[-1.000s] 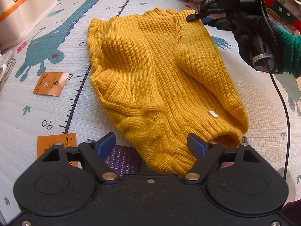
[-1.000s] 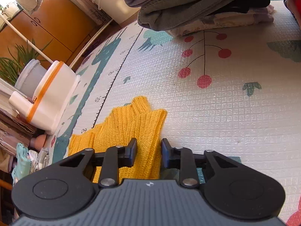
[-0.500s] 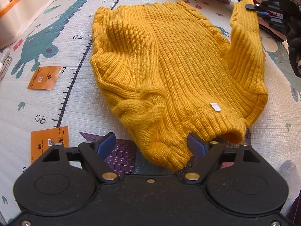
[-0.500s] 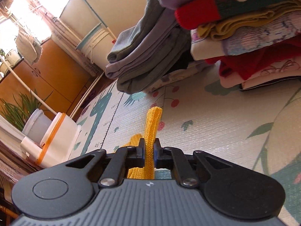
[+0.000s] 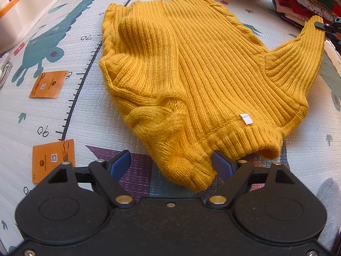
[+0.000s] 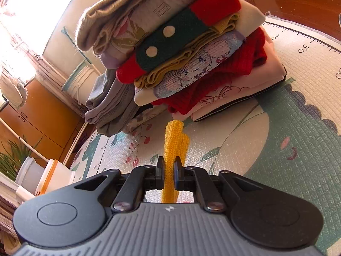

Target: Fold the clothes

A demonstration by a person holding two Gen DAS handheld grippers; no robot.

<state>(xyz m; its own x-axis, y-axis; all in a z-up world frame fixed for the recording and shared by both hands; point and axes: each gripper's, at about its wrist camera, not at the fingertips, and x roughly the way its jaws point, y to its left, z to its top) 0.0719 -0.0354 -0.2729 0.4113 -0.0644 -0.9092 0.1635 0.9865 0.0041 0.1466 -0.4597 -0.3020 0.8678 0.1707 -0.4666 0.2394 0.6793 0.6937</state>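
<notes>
the sweater, a thick yellow rib knit with cable bands, lies flat on the play mat, its collar at the near edge of the mat just under your left gripper and its hem toward the far edge. one sleeve is folded across the body on the side of the ruler print; the other is drawn out sideways toward the mat's far right corner, its cuff pinched in your right gripper.

handling, as a judgement: the knit looks soft, bulky and limp, with some weight. it will sag and stretch when lifted by one point, and it should drag on the textured mat rather than slide. it is not fragile, though the loose loops could snag on the fingers. take hold at the ribbed bands (cuff, collar, hem), where the fabric is doubled and firm; a pinch of the open rib may pull the knit out of shape.

fingers: your right fingers are closed on the cuff, which stands up between them. your left fingers are spread wide, astride the collar, pressing on nothing.

containers: a white bin with an orange band stands at the mat's far left corner; its contents cannot be seen. a stack of folded clothes rests near the far right corner, just beyond the cuff.
</notes>
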